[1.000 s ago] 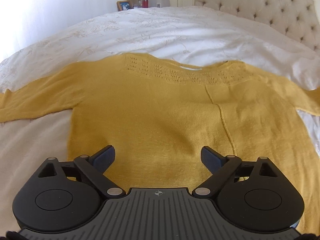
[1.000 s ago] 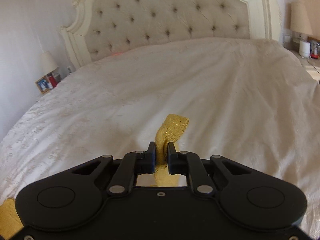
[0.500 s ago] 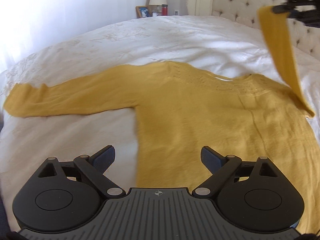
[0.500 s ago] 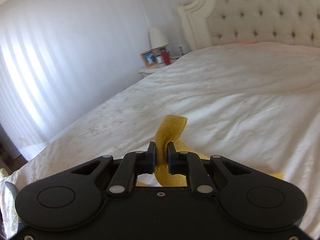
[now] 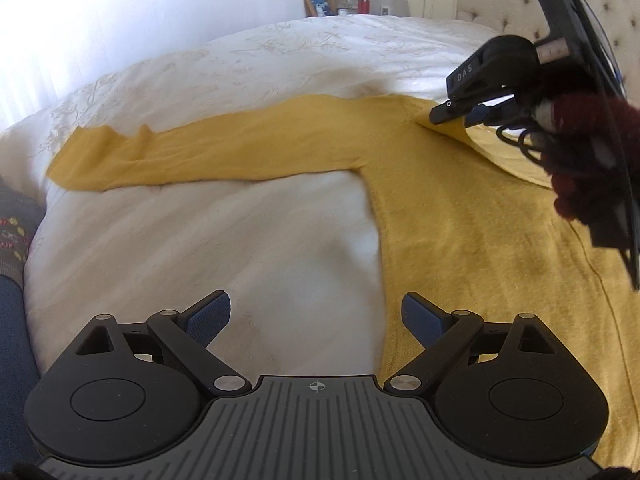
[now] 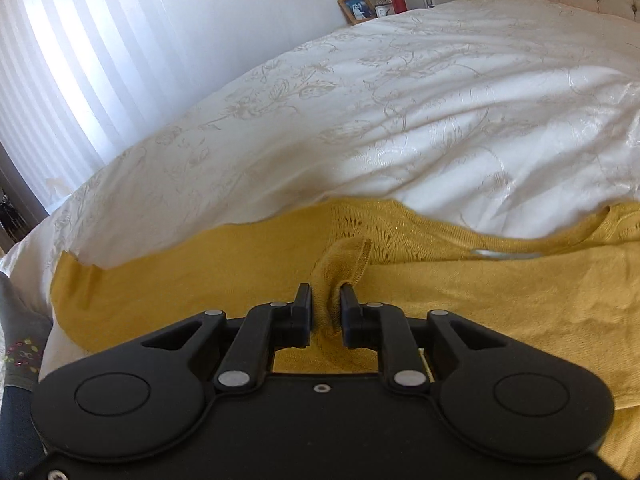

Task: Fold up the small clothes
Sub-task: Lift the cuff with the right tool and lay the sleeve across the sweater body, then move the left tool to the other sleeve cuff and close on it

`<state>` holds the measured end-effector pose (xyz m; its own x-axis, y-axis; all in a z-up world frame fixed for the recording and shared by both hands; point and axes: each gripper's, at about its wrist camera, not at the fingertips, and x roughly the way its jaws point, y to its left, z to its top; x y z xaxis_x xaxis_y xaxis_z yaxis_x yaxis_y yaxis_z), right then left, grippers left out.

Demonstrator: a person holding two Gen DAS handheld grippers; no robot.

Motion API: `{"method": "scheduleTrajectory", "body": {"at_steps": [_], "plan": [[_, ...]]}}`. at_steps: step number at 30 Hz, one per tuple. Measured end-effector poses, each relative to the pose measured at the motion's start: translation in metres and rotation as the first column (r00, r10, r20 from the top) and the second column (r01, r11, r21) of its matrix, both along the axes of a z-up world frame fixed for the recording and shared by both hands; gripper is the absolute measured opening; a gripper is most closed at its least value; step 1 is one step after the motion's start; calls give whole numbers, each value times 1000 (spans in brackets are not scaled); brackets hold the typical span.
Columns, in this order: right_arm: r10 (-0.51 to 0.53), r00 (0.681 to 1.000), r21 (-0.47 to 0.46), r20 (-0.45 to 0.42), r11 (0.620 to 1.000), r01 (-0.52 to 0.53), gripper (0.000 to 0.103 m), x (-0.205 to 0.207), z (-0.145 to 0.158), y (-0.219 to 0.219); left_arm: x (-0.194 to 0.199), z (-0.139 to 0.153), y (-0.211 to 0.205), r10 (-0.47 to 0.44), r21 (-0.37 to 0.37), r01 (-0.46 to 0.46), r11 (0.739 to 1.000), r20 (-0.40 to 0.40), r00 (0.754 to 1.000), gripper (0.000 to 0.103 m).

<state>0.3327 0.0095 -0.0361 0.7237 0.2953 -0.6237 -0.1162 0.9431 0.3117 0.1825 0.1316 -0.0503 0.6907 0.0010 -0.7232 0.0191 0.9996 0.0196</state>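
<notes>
A mustard-yellow knit sweater (image 5: 460, 240) lies flat on the white bedspread (image 5: 200, 260), its left sleeve (image 5: 224, 152) stretched out to the left. My left gripper (image 5: 316, 316) hovers open over the sweater's left side edge, nothing between its fingers. My right gripper (image 5: 444, 114) comes in from the upper right, low over the sweater's shoulder area. In the right wrist view its jaws (image 6: 325, 300) are opening, with the other sleeve's cuff (image 6: 344, 256) still pinched between the pads. That sleeve (image 5: 500, 148) is drawn across the sweater's body (image 6: 500, 292).
A tufted headboard (image 5: 500, 12) stands at the far end of the bed. Beside it a nightstand carries a lamp, a photo frame (image 5: 318, 5) and a red bottle (image 5: 363, 2). A person's patterned sock and leg (image 5: 12, 220) sit at the left edge. A maroon sleeve (image 5: 580, 160) holds the right gripper.
The right gripper swung down and leftward, carrying the sleeve cuff from high above the bed onto the sweater; its jaws have parted slightly. The left gripper shifted left toward the sweater's side edge.
</notes>
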Motion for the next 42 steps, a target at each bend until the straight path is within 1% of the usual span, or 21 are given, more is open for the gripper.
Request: {"method": "scheduleTrajectory", "body": {"at_steps": [1, 2, 3, 4, 5, 7, 10, 12, 15, 18, 21, 24, 25, 28, 30, 32, 35, 38, 40, 42], "plan": [[14, 1000, 15, 12, 1000, -14, 33, -1, -5, 1, 1, -1, 1, 1, -7, -1, 1000, -4, 1000, 93], [27, 999, 32, 27, 999, -28, 45, -2, -8, 0, 1, -2, 2, 2, -15, -2, 1000, -6, 1000, 93], [43, 998, 53, 43, 998, -46, 52, -5, -10, -2, 2, -2, 2, 2, -21, -3, 1000, -7, 1000, 93], [57, 996, 71, 62, 996, -61, 62, -8, -10, -4, 3, -1, 2, 3, -24, -4, 1000, -6, 1000, 93], [65, 995, 79, 81, 994, -71, 70, -13, -9, -7, 4, -1, 2, 3, -27, -3, 1000, -4, 1000, 93], [71, 991, 76, 116, 994, -80, 70, -23, -4, -14, 1, -1, 1, 0, -27, 0, 1000, 2, 1000, 93], [32, 990, 52, 141, 998, -40, 70, -34, 4, -35, 1, 1, -3, -8, -27, 8, 1000, 11, 1000, 93], [-27, 989, 44, 144, 999, 21, 71, -39, 7, -59, 3, -1, -5, -14, -25, 14, 1000, 8, 1000, 93], [-152, 981, 6, 122, 988, 152, 72, -45, 6, -103, 6, -7, -10, -27, -30, 26, 999, -15, 1000, 93], [-298, 952, -12, 77, 954, 300, 72, -54, -2, -151, 10, -17, -14, -31, -28, 30, 999, -50, 998, 94], [-414, 910, -22, 10, 910, 414, 72, -62, -17, -192, 10, -25, -16, -30, -6, 29, 1000, -41, 999, 96], [-486, 871, -43, -69, 874, 485, 72, -69, -36, -218, 7, -31, -16, -34, -11, 33, 999, -19, 999, 103], [-495, 866, -37, -75, 869, 494, 72, -73, -39, -222, 8, -33, -14, -35, -21, 34, 999, -21, 999, 103], [-482, 876, -17, -19, 876, 482, 72, -88, -35, -218, 11, -33, -10, -49, -39, 48, 998, -30, 998, 103], [-460, 886, -17, 59, 887, 462, 76, -103, -29, -208, 12, -31, -9, -73, -39, 72, 997, -33, 997, 103], [-422, 895, -10, 141, 904, 428, 83, -120, -24, -196, 13, -28, -4, -117, -47, 116, 992, -26, 993, 102], [-351, 909, -30, 223, 930, 366, 85, -143, -21, -171, 16, -20, 12, -169, -102, 167, 981, -4, 986, 101], [-278, 923, -60, 268, 951, 303, 85, -162, -24, -149, 25, -8, 38, -176, -153, 177, 972, 21, 984, 101], [-233, 934, -83, 271, 961, 264, 85, -172, -27, -137, 34, 0, 58, -165, -154, 167, 974, 26, 986, 101], [-189, 946, -98, 262, 970, 221, 85, -177, -28, -127, 45, 9, 83, -115, -142, 120, 983, 42, 992, 101]]}}
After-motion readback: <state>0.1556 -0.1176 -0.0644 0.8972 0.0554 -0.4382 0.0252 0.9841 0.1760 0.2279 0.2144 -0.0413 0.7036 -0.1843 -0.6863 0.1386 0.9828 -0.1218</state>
